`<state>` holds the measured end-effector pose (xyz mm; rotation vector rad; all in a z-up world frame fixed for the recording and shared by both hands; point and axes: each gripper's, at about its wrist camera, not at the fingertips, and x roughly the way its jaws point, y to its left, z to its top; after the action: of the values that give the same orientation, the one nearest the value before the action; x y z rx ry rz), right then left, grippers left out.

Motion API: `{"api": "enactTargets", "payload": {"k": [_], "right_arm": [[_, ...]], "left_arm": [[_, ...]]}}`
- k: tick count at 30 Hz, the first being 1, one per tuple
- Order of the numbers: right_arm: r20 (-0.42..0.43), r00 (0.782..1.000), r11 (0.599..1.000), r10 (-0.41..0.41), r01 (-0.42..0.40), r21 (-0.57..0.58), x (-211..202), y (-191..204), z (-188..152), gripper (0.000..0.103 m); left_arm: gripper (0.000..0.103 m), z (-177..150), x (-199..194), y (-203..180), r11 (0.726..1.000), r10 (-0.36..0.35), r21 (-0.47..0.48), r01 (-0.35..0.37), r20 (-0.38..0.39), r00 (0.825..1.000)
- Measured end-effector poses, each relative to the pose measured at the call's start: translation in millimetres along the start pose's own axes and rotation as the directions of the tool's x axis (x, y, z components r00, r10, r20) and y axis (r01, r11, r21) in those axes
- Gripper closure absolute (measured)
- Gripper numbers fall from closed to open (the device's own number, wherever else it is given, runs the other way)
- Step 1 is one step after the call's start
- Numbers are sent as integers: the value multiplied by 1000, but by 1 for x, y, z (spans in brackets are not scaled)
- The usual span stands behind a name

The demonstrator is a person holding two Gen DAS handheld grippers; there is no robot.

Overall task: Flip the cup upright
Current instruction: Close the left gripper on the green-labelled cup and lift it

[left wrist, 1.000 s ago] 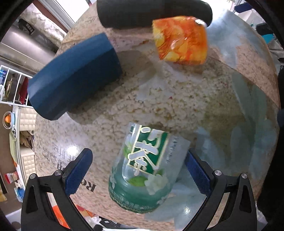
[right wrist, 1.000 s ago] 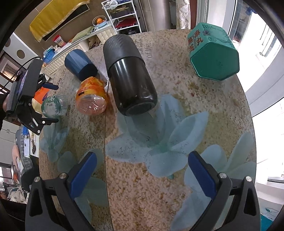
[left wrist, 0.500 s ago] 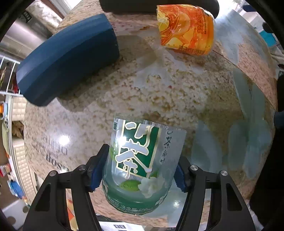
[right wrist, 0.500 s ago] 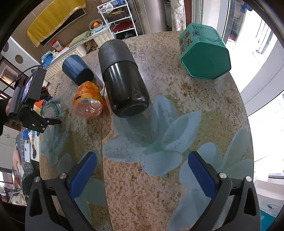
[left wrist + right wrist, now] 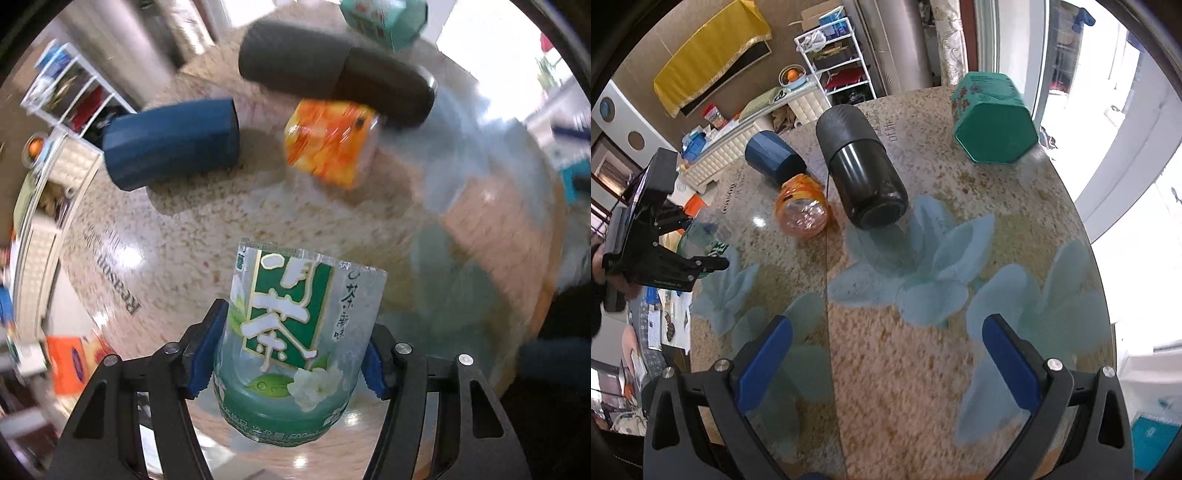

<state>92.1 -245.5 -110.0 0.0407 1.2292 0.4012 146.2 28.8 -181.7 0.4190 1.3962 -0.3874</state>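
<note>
One green-label cup (image 5: 286, 332) clamped, left gripper (image 5: 284, 354)

Our left claw (image 5: 284, 354) and right claw (image 5: 886, 365) share one build: matte black angular plastic arms, silver round screws, and ribbed blue rubber pads (image 5: 764, 363) on both fingers.

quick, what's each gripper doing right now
Left gripper: closed on the green tea cup.
Right gripper: open, holding nothing.
</note>
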Motion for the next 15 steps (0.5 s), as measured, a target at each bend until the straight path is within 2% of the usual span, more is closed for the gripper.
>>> {"api": "enactTargets", "payload": {"k": [2,5,10,12,15], "right_arm": [[20,1000,1000,-6,6,-2,-13,4,-12,0],[33,999,1000,-5,5,-3,-28,2,-26,0],[38,999,1000,-2,2,4,-39,-17,-35,0],[30,1000,1000,8,-8,-10,-39,-28,-36,0],[-4,1000,999,18,-18,-38,-36,-43,-36,0]], "left_arm": [[35,-2,-4,-15,998,9,-62,-8,16,1000],[35,0,-8,-38,988,-27,-150,34,46,999],[35,6,-17,-82,943,-112,-303,136,94,989],[35,6,-10,-99,907,-140,-388,164,90,986],[35,6,5,-124,827,-194,-525,201,69,979]]}}
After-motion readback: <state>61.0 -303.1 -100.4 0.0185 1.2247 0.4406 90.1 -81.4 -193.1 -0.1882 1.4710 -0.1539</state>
